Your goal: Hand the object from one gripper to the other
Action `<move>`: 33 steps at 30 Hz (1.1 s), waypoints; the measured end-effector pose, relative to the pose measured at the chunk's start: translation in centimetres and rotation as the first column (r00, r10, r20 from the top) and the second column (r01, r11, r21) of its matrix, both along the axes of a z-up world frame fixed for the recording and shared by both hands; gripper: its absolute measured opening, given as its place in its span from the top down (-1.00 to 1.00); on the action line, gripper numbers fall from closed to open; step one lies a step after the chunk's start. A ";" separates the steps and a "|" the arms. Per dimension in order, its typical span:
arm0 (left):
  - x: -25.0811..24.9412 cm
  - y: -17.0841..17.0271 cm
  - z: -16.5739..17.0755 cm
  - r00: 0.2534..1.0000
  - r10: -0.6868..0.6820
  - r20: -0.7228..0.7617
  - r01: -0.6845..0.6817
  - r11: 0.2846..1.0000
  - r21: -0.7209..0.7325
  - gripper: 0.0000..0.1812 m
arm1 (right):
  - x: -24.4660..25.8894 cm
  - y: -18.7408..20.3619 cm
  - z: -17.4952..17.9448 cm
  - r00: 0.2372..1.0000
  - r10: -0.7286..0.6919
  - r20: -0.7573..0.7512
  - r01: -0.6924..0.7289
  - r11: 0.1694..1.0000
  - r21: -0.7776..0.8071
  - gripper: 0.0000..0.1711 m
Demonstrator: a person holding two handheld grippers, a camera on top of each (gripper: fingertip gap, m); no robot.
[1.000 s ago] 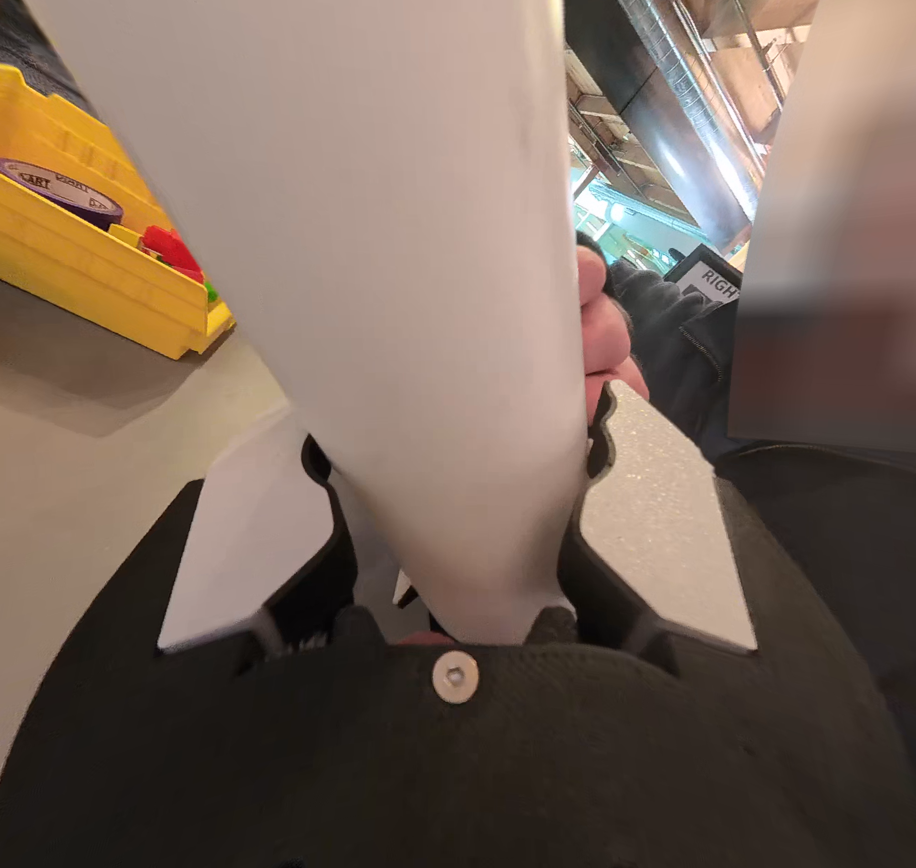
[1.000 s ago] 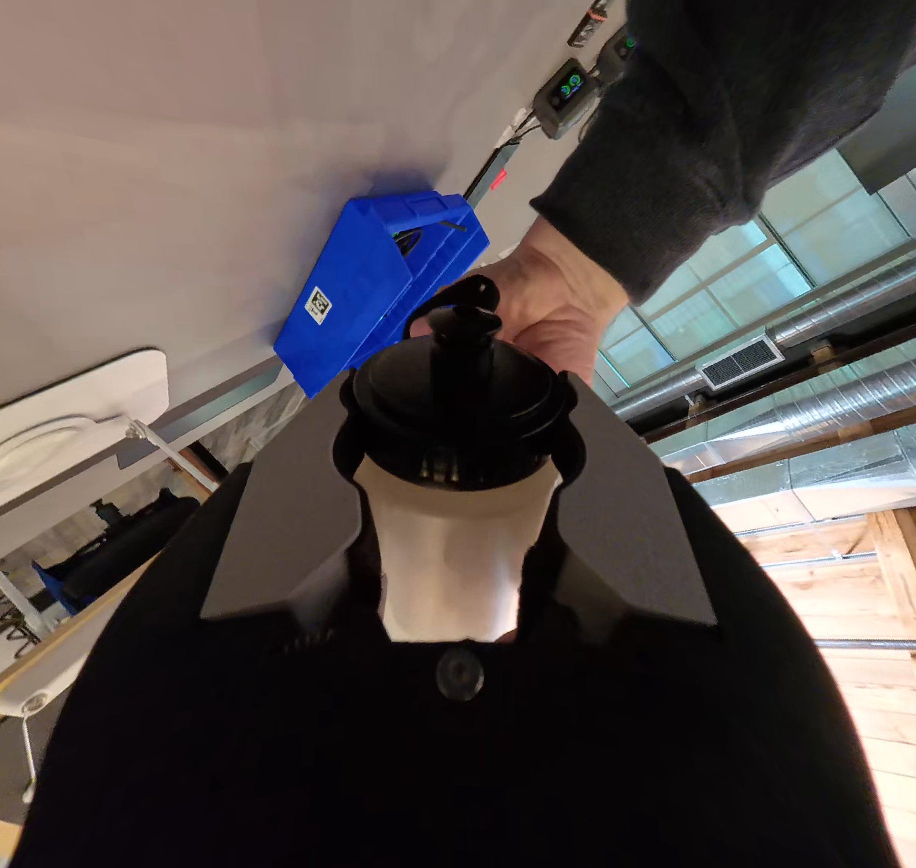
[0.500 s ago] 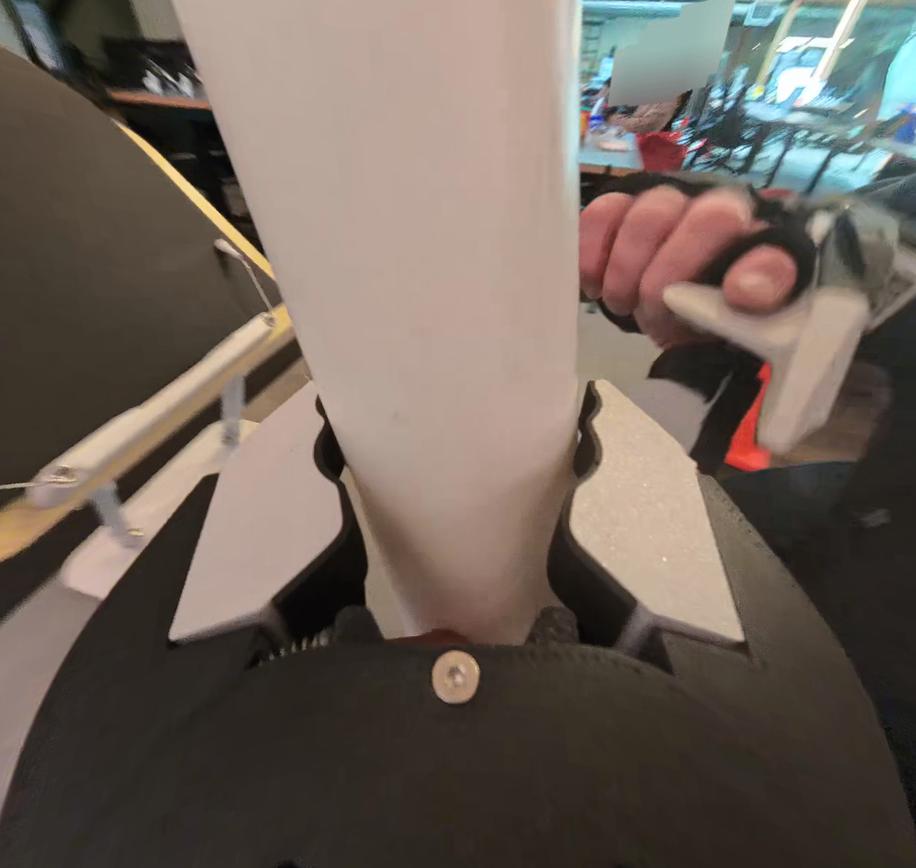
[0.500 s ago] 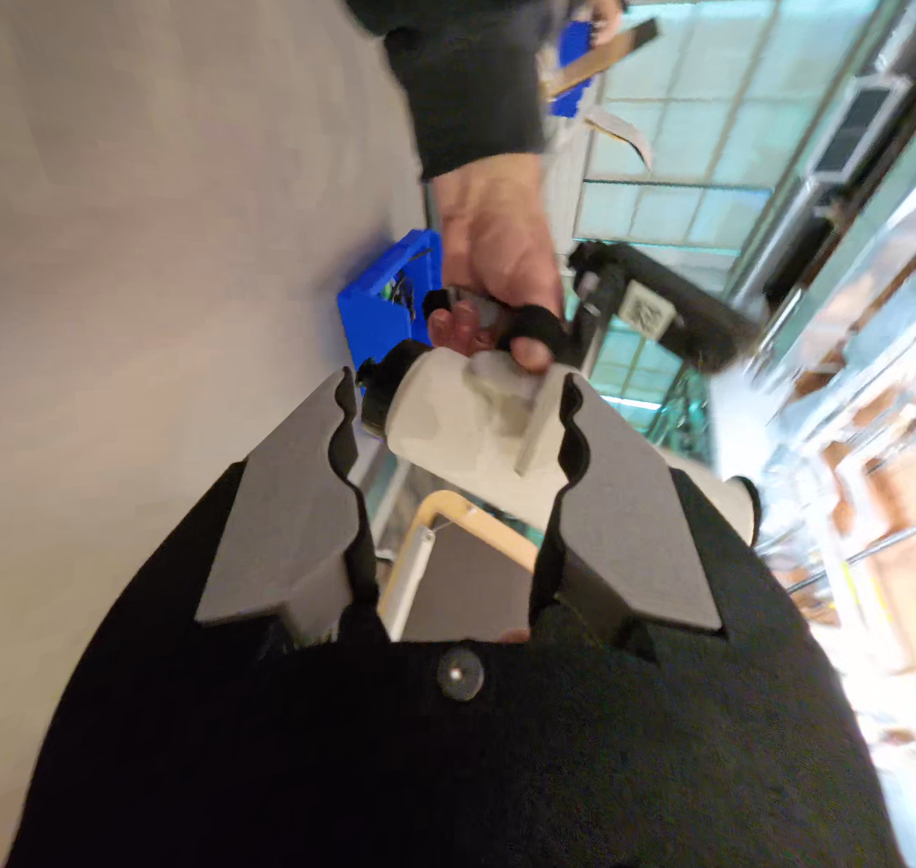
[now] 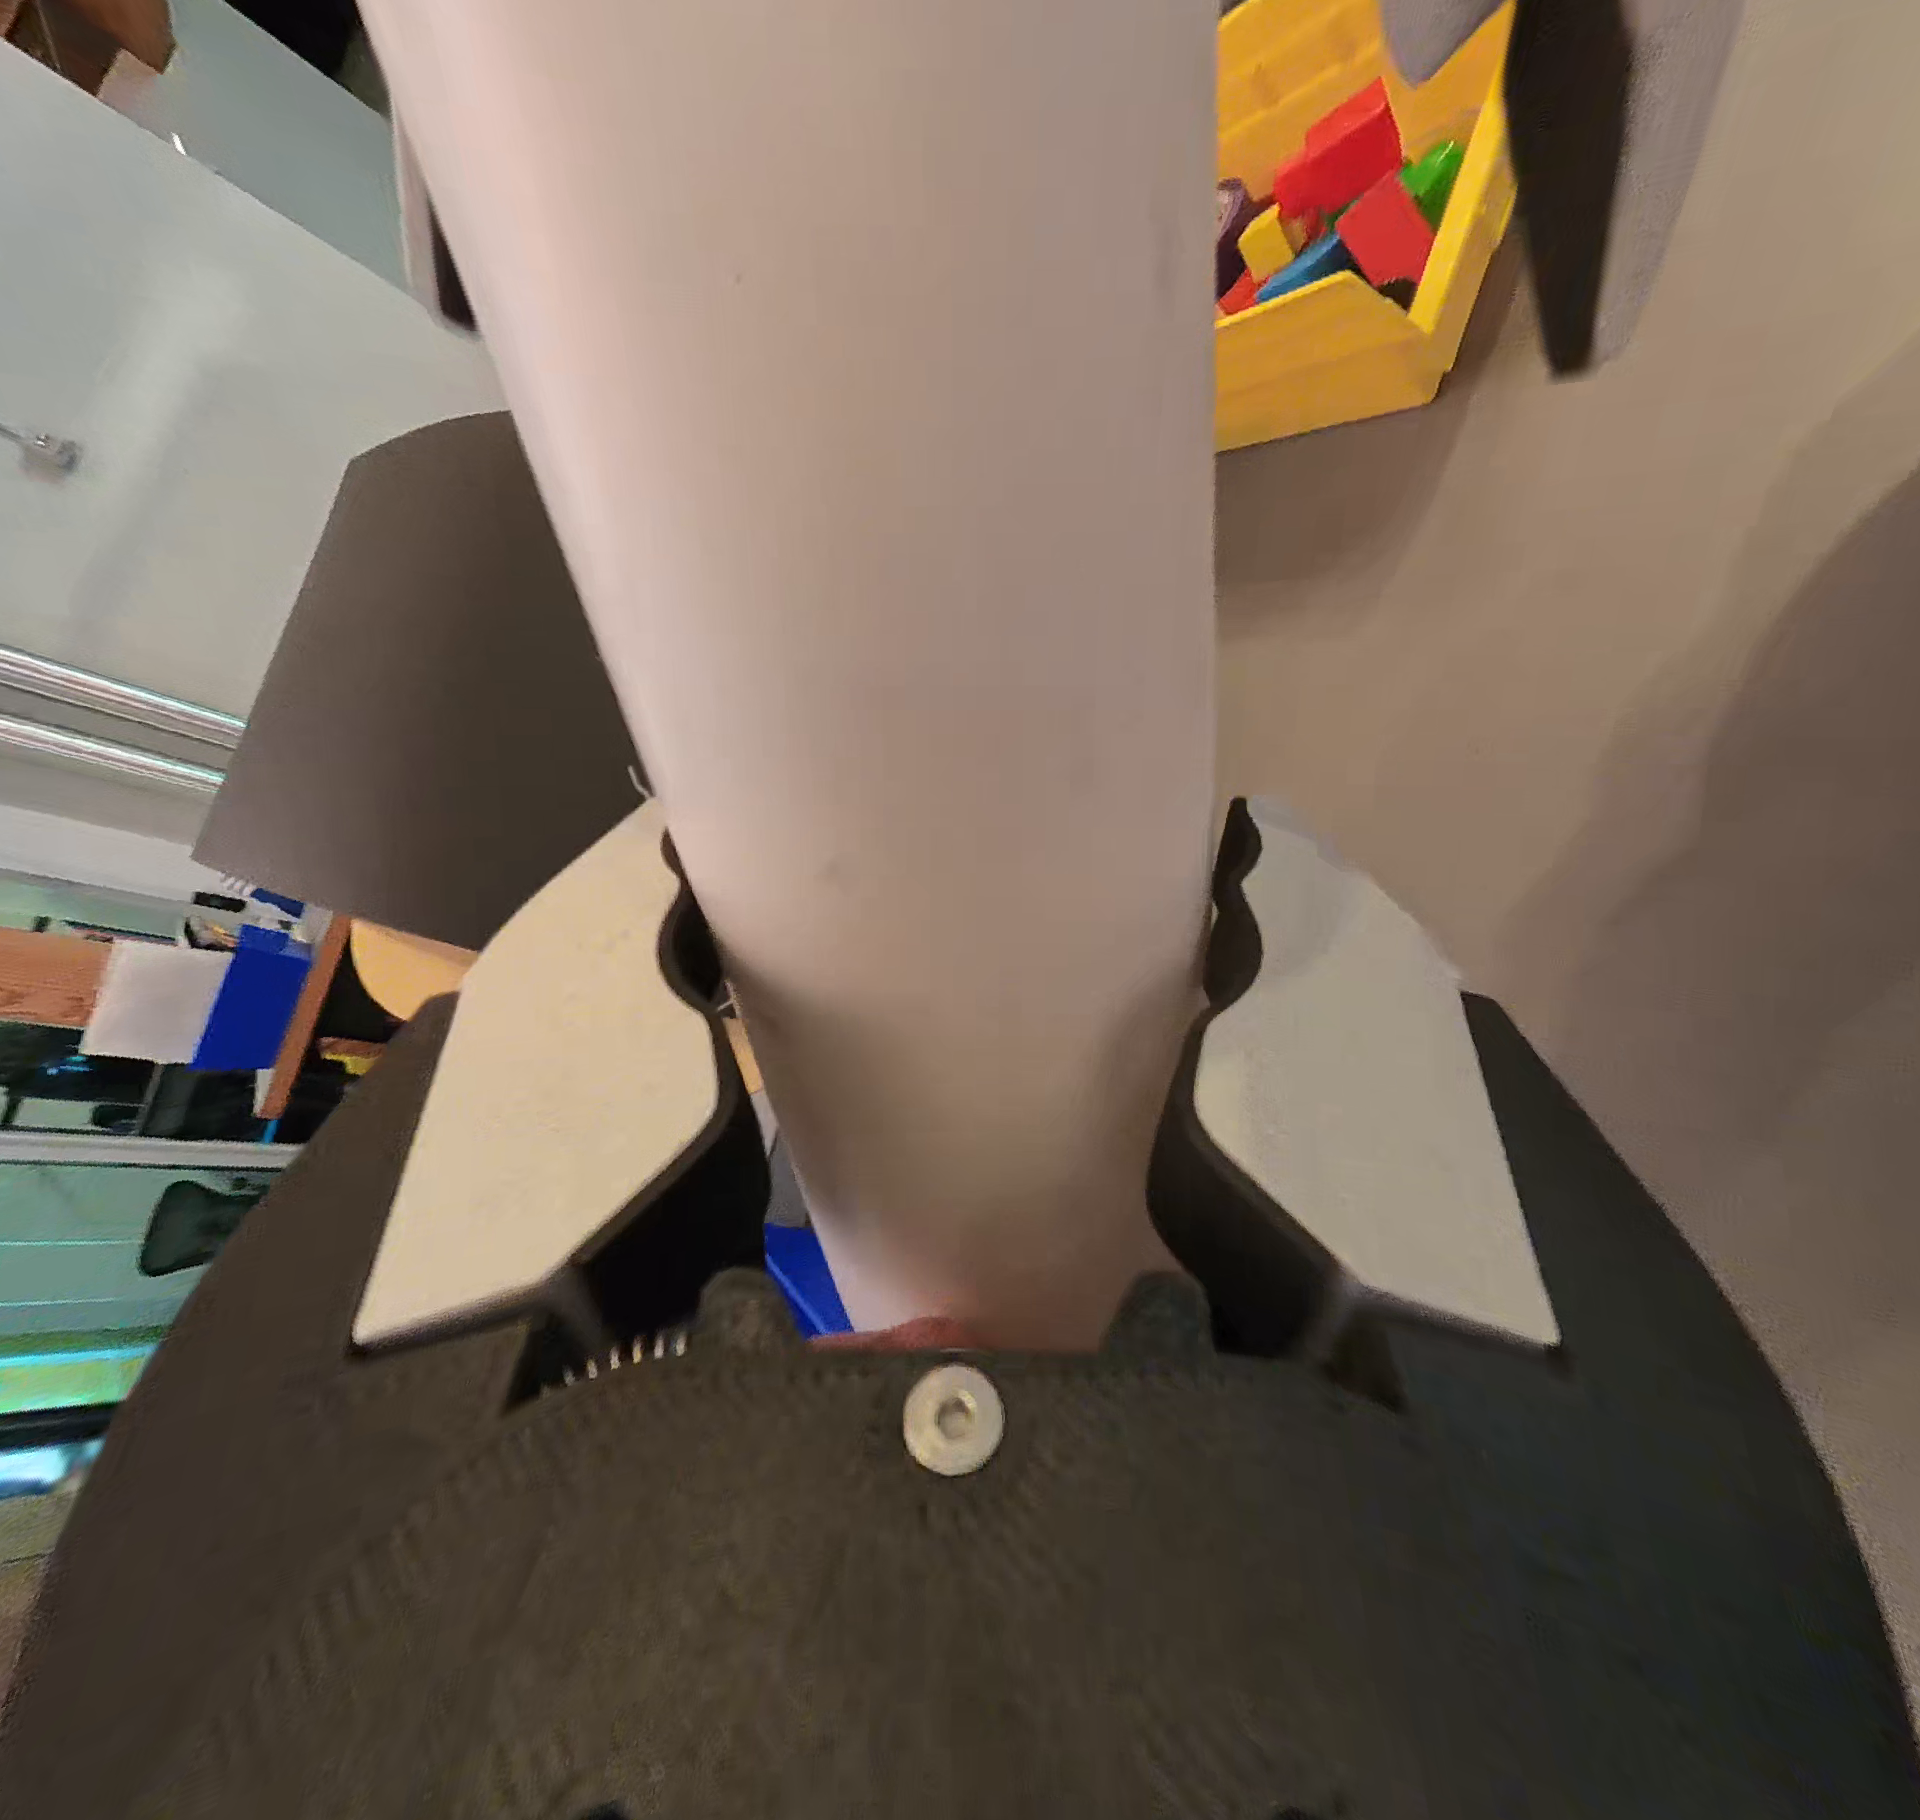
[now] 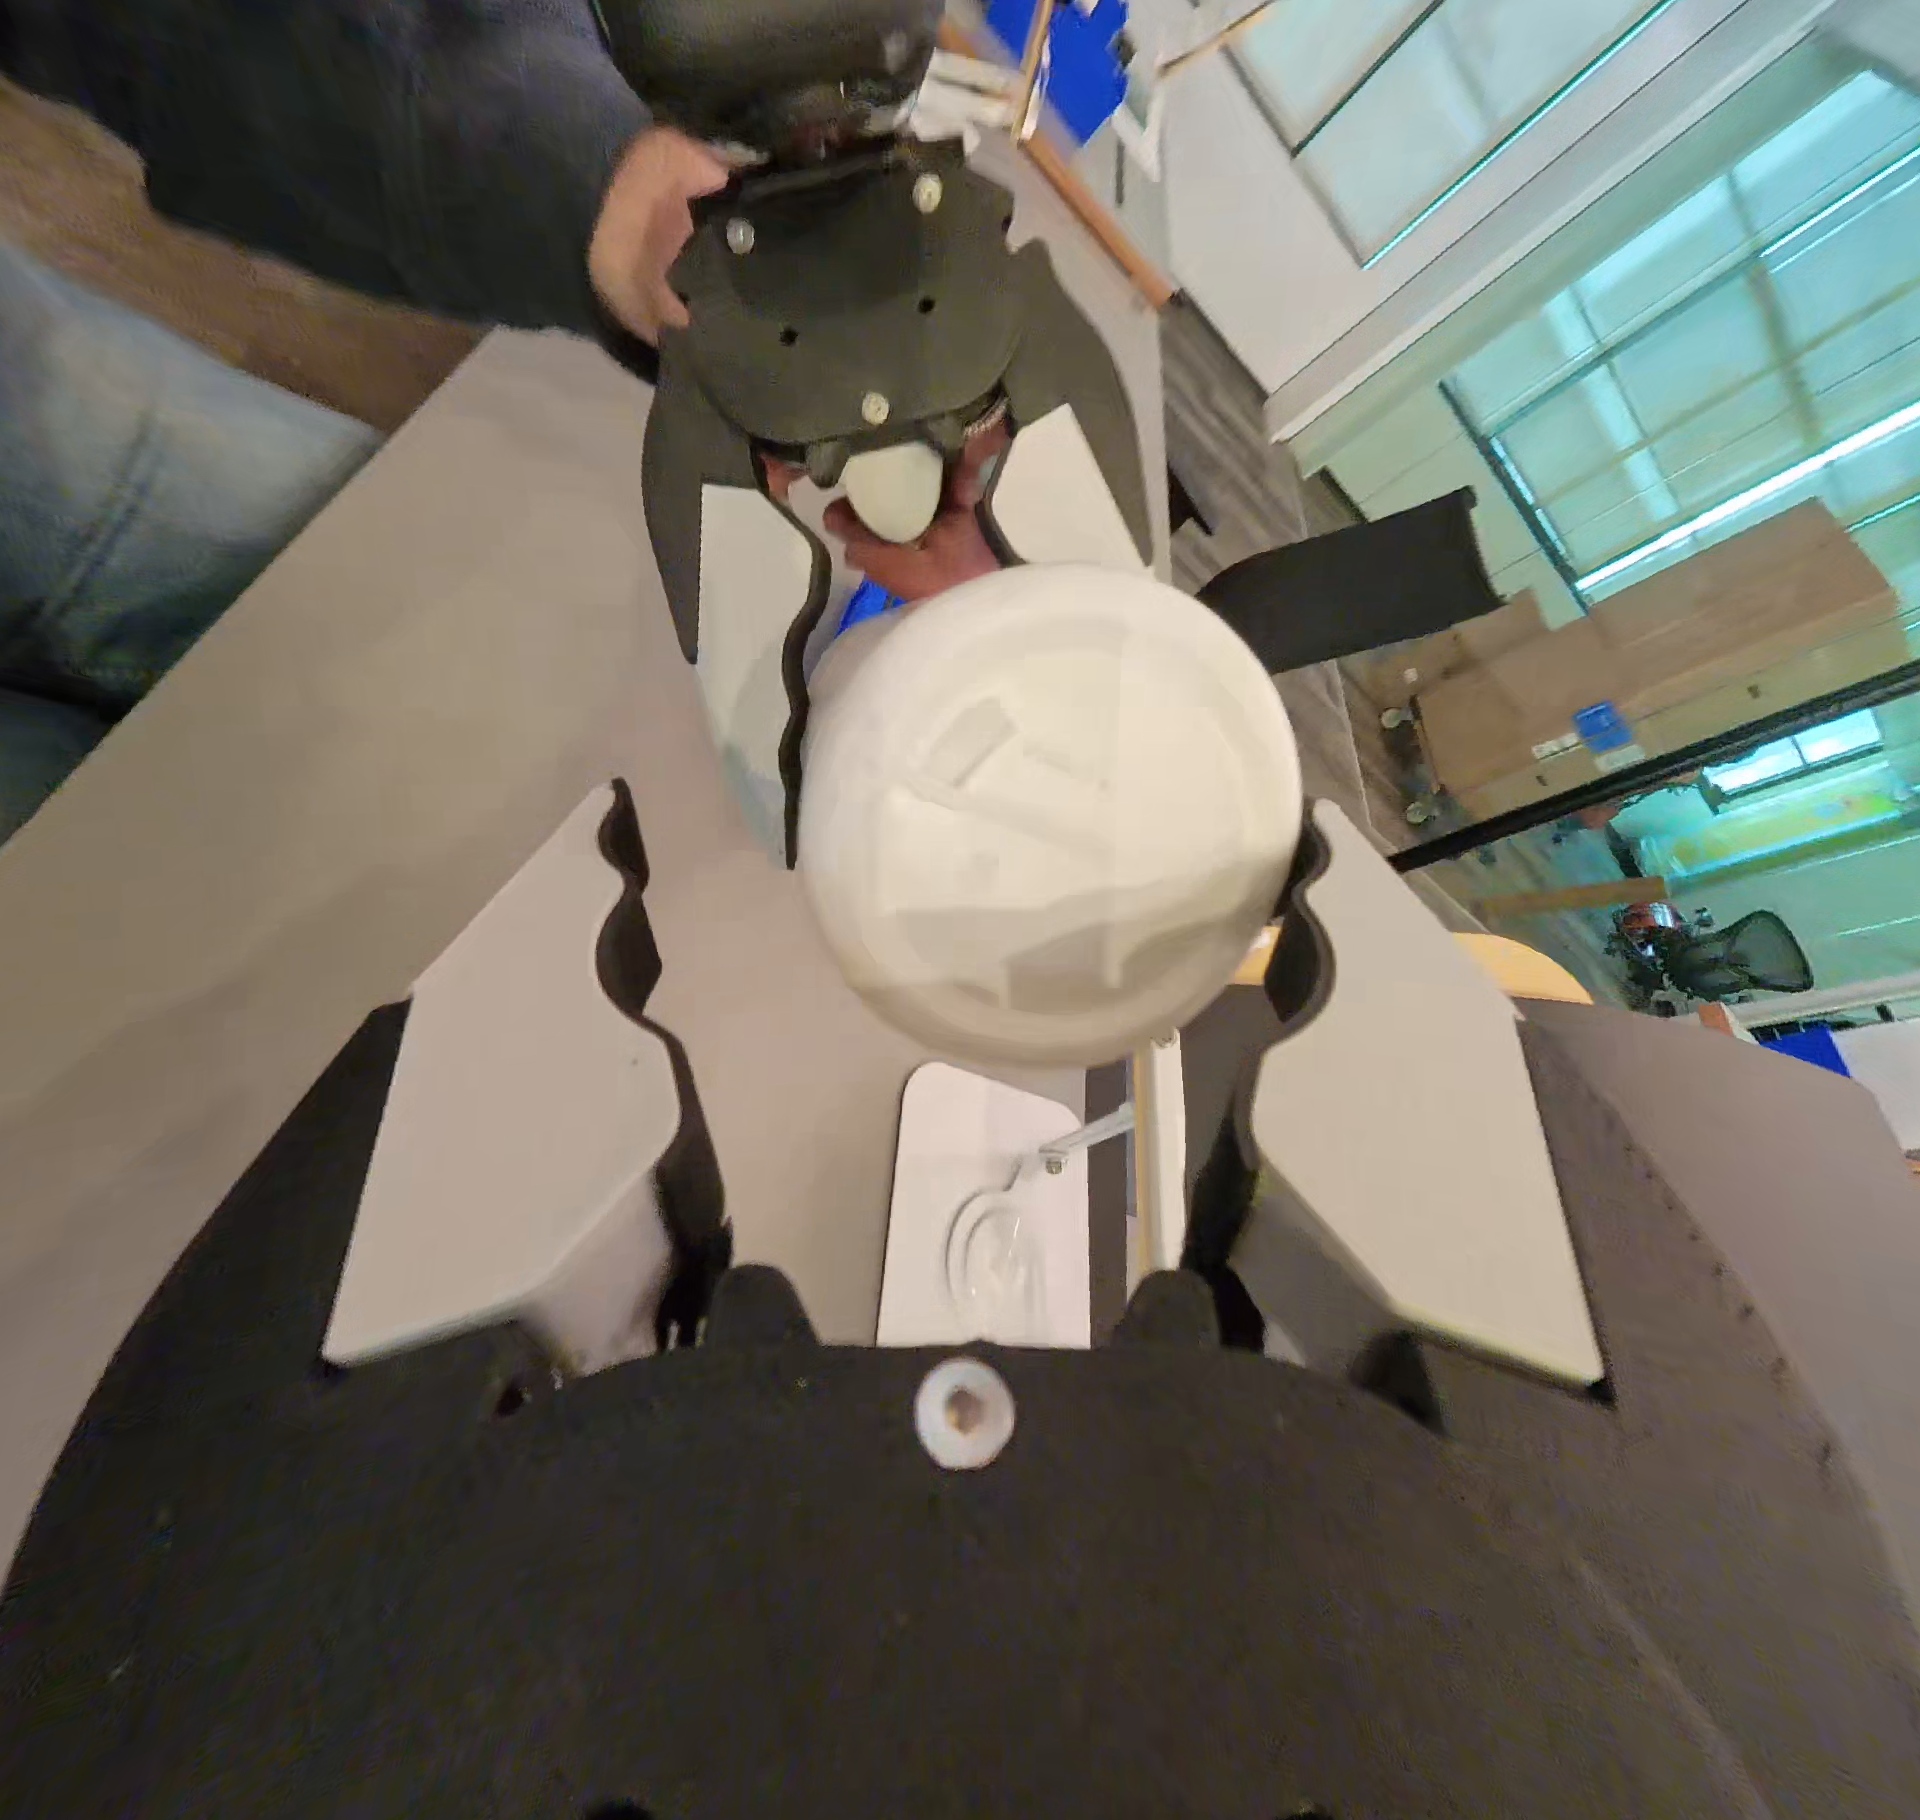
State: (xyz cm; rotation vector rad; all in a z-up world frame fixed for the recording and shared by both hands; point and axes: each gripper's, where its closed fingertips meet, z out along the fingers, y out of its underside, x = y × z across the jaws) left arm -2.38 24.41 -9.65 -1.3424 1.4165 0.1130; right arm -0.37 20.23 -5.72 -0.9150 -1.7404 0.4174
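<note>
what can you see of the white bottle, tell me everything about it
The white bottle is a plain, smooth, matte cylinder that looks like plastic. The left gripper is shut on it, both pads pressing its sides, and the body runs forward along the fingers and out of the top of the left wrist view. In the right wrist view its round base, moulded with raised ridges, faces the camera. It sits between the tips of the open right gripper, close against the right-hand finger; contact is unclear. Its cap is not visible.

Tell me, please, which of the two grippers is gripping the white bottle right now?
The left gripper: its fingers clamp the white bottle, while the right gripper stands open around the bottle's base.
</note>
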 end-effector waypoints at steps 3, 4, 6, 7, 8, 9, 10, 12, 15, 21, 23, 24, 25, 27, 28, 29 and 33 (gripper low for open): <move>0.1 0.1 -0.3 0.998 0.003 -0.063 -0.001 1.000 0.023 -0.02 | -0.6 0.6 -0.4 1.000 -0.011 0.025 0.010 0.999 0.036 -0.29; 0.1 0.2 -0.5 0.996 0.007 -0.087 -0.004 0.999 0.038 -0.02 | -0.7 0.6 -0.6 0.999 -0.007 0.038 0.005 0.999 0.033 -0.21; 0.1 0.1 -0.8 0.994 0.007 -0.106 -0.004 0.999 0.033 -0.02 | -0.8 0.6 -1.0 0.998 -0.002 0.059 0.001 1.000 0.024 -0.22; 0.1 0.2 -0.8 0.994 0.008 -0.109 -0.004 0.999 0.038 -0.02 | -0.8 0.7 -1.1 0.998 -0.005 0.066 0.003 0.999 0.032 -0.22; 0.0 0.2 -0.9 0.993 0.009 -0.114 -0.004 0.999 0.042 -0.02 | -0.7 0.9 -1.3 0.997 -0.012 0.082 0.008 0.999 0.040 -0.21; 0.0 0.3 -1.0 0.993 0.010 -0.118 -0.005 0.999 0.042 -0.02 | -0.6 1.0 -1.4 0.995 -0.017 0.096 0.013 0.999 0.044 -0.21; 0.0 0.3 -1.0 0.993 0.008 -0.115 -0.004 0.999 0.039 -0.02 | -0.6 1.1 -1.4 0.995 -0.016 0.097 0.011 0.999 0.043 -0.21; 0.1 0.4 -1.0 0.994 0.005 -0.112 -0.001 0.999 0.038 -0.02 | -0.7 1.1 -1.3 0.997 -0.014 0.082 0.011 0.999 0.042 -0.20; 0.1 0.7 -1.0 0.991 0.008 -0.132 -0.002 0.999 0.047 -0.03 | -0.8 1.0 -1.1 0.999 -0.017 0.043 0.015 0.999 0.047 -0.20; -0.2 0.6 -0.1 0.992 0.014 -0.127 -0.008 0.999 0.047 0.02 | -0.4 1.1 -0.1 0.996 -0.012 -0.086 0.009 0.999 -0.032 -0.20; -0.8 0.7 0.6 0.992 0.041 -0.117 -0.033 0.997 0.068 -0.02 | 0.0 1.3 0.6 0.989 -0.010 -0.148 -0.002 0.997 -0.079 -0.20; -1.1 0.6 1.0 0.995 0.047 -0.092 -0.041 0.997 0.070 -0.03 | 0.3 1.3 1.0 0.983 -0.007 -0.181 -0.013 0.994 -0.107 -0.20; -1.5 0.4 1.6 0.997 0.052 -0.050 -0.049 0.997 0.061 -0.04 | 0.5 1.4 1.5 0.975 -0.004 -0.222 -0.026 0.991 -0.131 -0.20; -2.7 0.3 2.7 0.996 0.078 0.052 -0.081 0.995 0.052 -0.06 | 1.2 1.6 2.8 0.950 -0.008 -0.313 -0.052 0.981 -0.184 -0.20; -3.5 0.2 3.3 0.988 0.090 0.121 -0.096 0.995 0.040 -0.08 | 1.5 1.7 3.3 0.935 -0.010 -0.355 -0.070 0.974 -0.213 -0.20; -4.3 0.1 3.9 0.973 0.097 0.209 -0.102 0.995 0.015 -0.08 | 1.7 1.8 3.8 0.916 -0.014 -0.400 -0.090 0.967 -0.239 -0.19; -7.1 -0.5 4.3 0.860 0.129 0.494 -0.094 0.991 -0.096 -0.09 | 2.1 2.2 4.7 0.864 -0.032 -0.503 -0.138 0.945 -0.298 -0.18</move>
